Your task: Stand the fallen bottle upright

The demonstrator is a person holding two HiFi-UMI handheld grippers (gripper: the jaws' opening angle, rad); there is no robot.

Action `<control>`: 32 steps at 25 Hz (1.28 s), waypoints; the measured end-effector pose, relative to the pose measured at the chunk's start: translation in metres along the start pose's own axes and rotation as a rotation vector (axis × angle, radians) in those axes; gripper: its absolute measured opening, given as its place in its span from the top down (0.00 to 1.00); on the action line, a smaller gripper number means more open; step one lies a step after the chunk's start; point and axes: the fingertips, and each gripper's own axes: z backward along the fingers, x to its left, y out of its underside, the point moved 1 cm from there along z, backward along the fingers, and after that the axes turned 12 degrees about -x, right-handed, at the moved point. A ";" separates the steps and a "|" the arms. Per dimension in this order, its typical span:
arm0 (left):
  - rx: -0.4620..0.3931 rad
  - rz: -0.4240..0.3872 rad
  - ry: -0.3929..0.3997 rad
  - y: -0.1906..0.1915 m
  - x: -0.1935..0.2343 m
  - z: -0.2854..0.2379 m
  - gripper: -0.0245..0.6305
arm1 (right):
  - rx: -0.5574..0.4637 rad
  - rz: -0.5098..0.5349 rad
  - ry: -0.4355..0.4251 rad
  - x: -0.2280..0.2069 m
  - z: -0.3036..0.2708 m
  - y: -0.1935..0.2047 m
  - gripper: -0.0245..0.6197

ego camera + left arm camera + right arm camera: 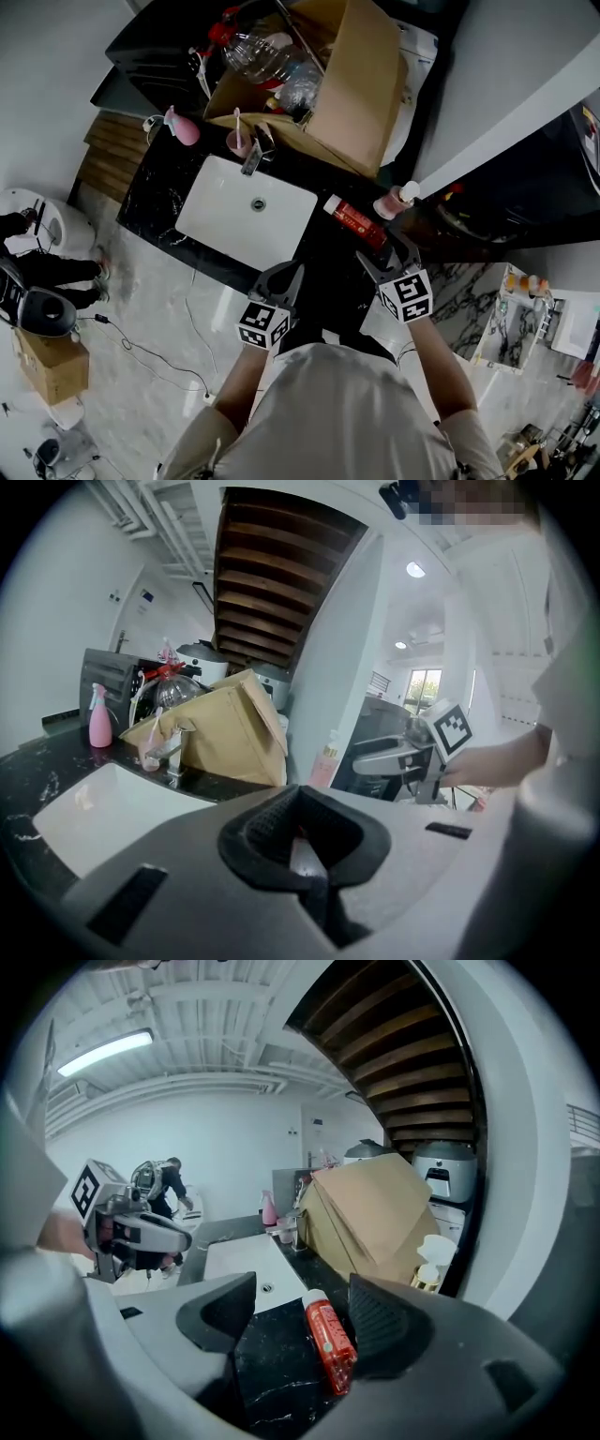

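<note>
Right gripper view: the red bottle (330, 1340) lies on its side on the black marble counter (267, 1377), between the wide-spread jaws of the right gripper (298, 1321), not gripped.
Its white cap points away from the gripper. In the head view the bottle rests just right of the white sink (234, 211), near an upright pump bottle (398, 200). The left gripper (302, 841) is clenched shut on nothing.
</note>
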 end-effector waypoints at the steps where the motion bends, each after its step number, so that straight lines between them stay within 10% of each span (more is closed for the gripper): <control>1: 0.004 0.001 0.004 0.001 0.004 -0.002 0.95 | 0.009 0.005 0.000 0.000 -0.006 0.002 0.49; 32: 0.094 0.048 0.080 0.039 0.069 -0.067 0.95 | 0.515 0.201 -0.113 -0.017 -0.136 0.127 0.48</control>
